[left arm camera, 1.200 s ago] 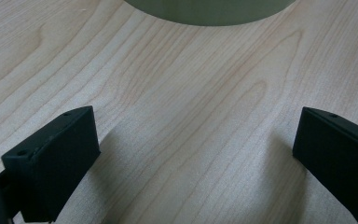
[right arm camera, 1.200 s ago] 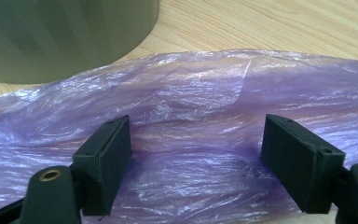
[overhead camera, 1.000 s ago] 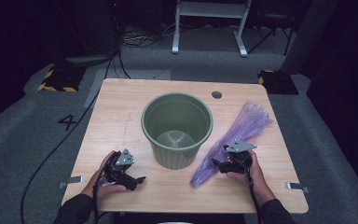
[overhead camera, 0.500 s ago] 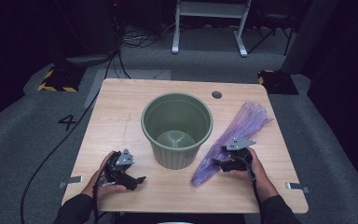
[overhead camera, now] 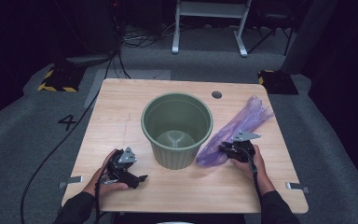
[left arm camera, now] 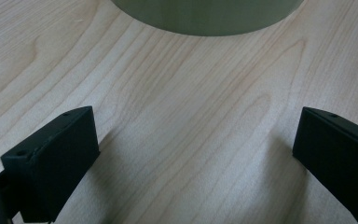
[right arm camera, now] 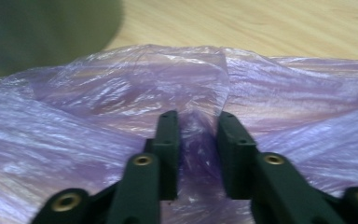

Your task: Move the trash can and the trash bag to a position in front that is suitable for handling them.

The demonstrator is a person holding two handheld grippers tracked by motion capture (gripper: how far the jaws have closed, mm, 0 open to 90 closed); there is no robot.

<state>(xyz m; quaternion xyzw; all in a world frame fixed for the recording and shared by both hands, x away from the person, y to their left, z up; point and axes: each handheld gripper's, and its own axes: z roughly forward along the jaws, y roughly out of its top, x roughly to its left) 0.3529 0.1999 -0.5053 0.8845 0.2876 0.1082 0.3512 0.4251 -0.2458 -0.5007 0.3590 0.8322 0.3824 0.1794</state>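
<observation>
The whole table (overhead camera: 121, 107) is laid out in the high view: a green bucket (overhead camera: 177, 128) stands upright near its middle, and a purple plastic bag (overhead camera: 235, 130) lies stretched from beside the bucket's base toward the table's far right corner. The bucket's inside is seen only from above, where nothing but its bare green bottom shows.

In the right gripper view the bag's crinkled, glossy film (right arm camera: 121, 93) is seen close up, with a blurred part of the bucket (right arm camera: 42, 32) at the upper left. There the right gripper (right arm camera: 197, 135) is seen with its jaws drawn near together, a bunched fold of the film pinched between them. From above, the right gripper (overhead camera: 237, 148) is seen at the bag's near end, close to the table's right edge.

In the left gripper view the left gripper (left arm camera: 196, 140) is seen with its jaws spread wide over bare wood, nothing between them, the bucket's base (left arm camera: 205, 16) just ahead. From above, the left gripper (overhead camera: 123, 168) is held near the table's front edge, left of the bucket.
</observation>
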